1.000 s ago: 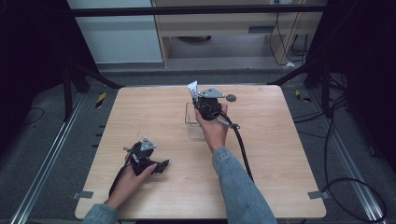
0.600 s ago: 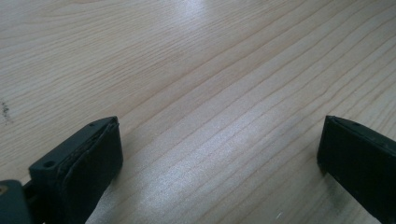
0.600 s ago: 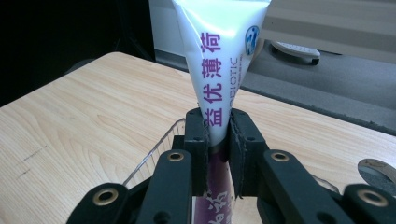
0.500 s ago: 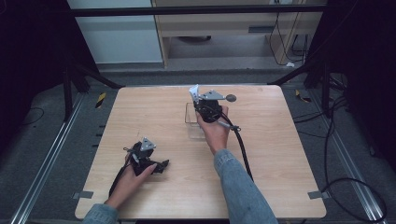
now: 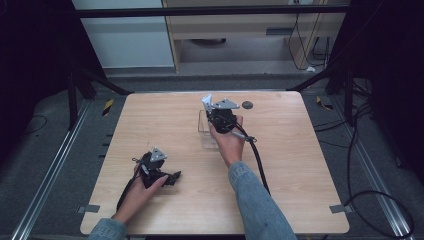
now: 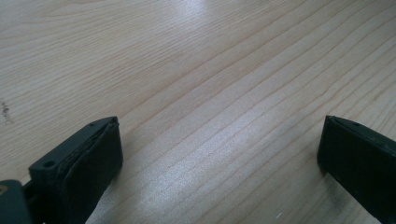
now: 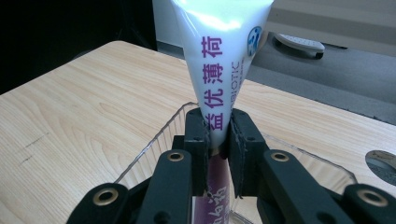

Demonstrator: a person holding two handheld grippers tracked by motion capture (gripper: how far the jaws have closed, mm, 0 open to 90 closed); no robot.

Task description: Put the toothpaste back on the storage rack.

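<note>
Toward the desk's [image 5: 300, 165] far edge, near its middle, my right gripper [image 7: 218, 135] has its jaws clamped on a white tube [image 7: 219, 60] with purple lettering (its flat crimped end points up). The tube stands over a clear plastic tray [image 7: 154, 140], which sits on the desk just below my jaws. Near the desk's front left corner my left gripper [image 6: 219, 154] rests low on the bare wood, jaws wide apart with nothing between them.

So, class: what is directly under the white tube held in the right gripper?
A clear plastic box sits below the white tube, whose lower end dips inside. The right gripper hides the box's floor.
</note>
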